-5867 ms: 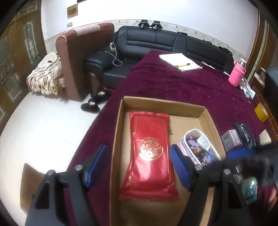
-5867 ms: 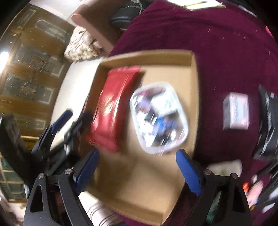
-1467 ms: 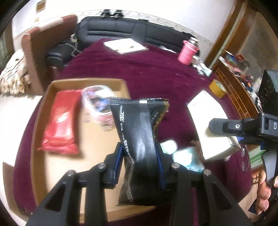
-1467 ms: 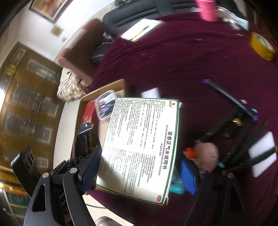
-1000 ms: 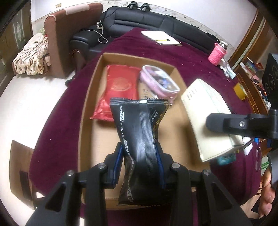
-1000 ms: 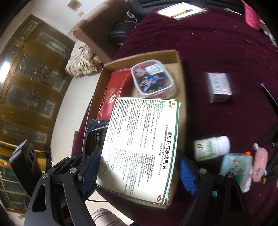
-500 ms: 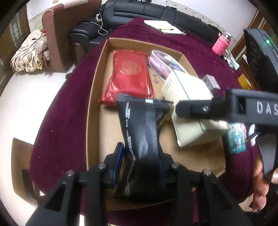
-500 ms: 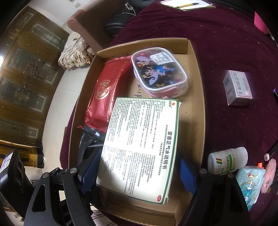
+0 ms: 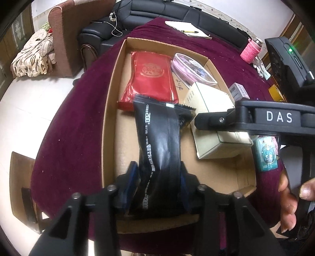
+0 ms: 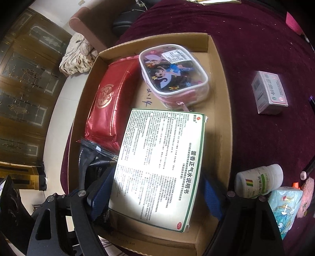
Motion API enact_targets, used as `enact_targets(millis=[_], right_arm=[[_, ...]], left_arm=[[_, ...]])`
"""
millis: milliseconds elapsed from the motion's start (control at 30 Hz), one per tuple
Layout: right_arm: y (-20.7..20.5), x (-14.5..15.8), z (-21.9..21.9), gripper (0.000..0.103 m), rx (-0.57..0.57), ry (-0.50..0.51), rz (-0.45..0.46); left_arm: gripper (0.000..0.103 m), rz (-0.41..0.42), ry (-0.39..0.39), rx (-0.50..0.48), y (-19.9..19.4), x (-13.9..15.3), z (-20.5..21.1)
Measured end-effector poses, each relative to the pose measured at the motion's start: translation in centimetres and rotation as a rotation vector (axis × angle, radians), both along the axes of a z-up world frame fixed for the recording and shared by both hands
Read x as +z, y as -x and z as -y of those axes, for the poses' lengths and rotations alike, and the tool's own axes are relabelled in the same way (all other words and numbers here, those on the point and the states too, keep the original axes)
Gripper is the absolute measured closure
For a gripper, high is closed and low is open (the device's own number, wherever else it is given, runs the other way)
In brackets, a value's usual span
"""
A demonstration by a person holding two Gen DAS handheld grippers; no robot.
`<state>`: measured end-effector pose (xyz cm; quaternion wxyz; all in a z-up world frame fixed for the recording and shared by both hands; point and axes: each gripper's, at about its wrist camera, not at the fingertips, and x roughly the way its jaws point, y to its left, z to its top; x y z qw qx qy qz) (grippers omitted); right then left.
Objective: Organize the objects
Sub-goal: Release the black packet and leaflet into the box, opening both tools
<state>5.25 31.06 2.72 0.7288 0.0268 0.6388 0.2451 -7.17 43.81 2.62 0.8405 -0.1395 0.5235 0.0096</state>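
Where the left wrist view looked down, the cardboard tray (image 9: 110, 126) sat on a surface draped in maroon cloth (image 9: 74, 126), its left wall close to the cloth's rounded edge, with white floor (image 9: 23, 110) beyond; bare cardboard lay open along the tray's left side and near its front right corner; a black sofa (image 9: 173, 11) and a brown armchair (image 9: 65, 27) stood behind the surface; the left hand-held gripper (image 9: 157, 183) had the black snack packet (image 9: 159, 141) between its blue pads, its jaws opening, the left pad seemingly just off the foil though I could not tell for sure; the packet lay lengthwise in the tray, its far end overlapping the red packet (image 9: 151, 78); the cream box (image 9: 208, 104) lay to the right under the right hand-held gripper's black body, a hand (image 9: 289, 198) on its grip.

As the right wrist view showed, the right hand-held gripper (image 10: 157, 189) clasped the cream box (image 10: 161, 165) across its width, pads pressed on both sides, the box low inside the tray (image 10: 222, 110); a strip of floor ran free along the right wall; the clear cartoon pouch (image 10: 171, 76) filled the far corner beside the red packet (image 10: 110, 106); outside on the cloth lay a small pink box (image 10: 269, 92), a white bottle (image 10: 259, 181) and a blue tissue pack (image 10: 283, 208).
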Motion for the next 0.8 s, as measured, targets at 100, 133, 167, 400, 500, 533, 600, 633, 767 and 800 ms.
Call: enact_targets(millis=[100,133,167,400,500,533,600,633,767,800], right_arm=[[-0.1,0.7,0.1,0.014,0.0,-0.001,0.012],[0.0,0.9,0.2,0.013,-0.003,-0.005,0.016],[0.0,1.1,0.3,0.013,-0.005,-0.008,0.019],[0.3,2.2,2.1,0.013,-0.035,-0.049,0.016],[0.6,2.8,3.0,0.013,-0.047,-0.075,0.018],[0.6,3.0,3.3,0.013,-0.051,-0.083,0.02],[0.7,3.5,4.1,0.013,-0.063,-0.096,0.029],[0.7,3.8,4.8,0.013,-0.07,-0.102,0.035],[0.5,4.7,7.8,0.013,-0.112,-0.116,0.048],[0.5,4.9,8.8,0.013,-0.127,-0.117,0.052]], left_arm=[[0.048,0.015,-0.006,0.002,0.3,0.4,0.0],[0.048,0.018,-0.005,0.005,0.3,0.5,0.0],[0.047,0.02,-0.004,0.008,0.4,0.6,0.0],[0.046,0.037,0.0,0.029,0.8,1.2,0.0],[0.046,0.046,-0.003,0.034,1.0,1.7,0.3],[0.046,0.049,-0.007,0.037,1.0,1.9,0.5],[0.046,0.061,-0.013,0.038,1.1,2.4,0.8],[0.046,0.068,-0.017,0.039,1.1,2.7,0.9],[0.046,0.097,-0.031,0.03,0.5,4.0,2.1],[0.046,0.102,-0.031,0.025,0.3,4.2,2.3]])
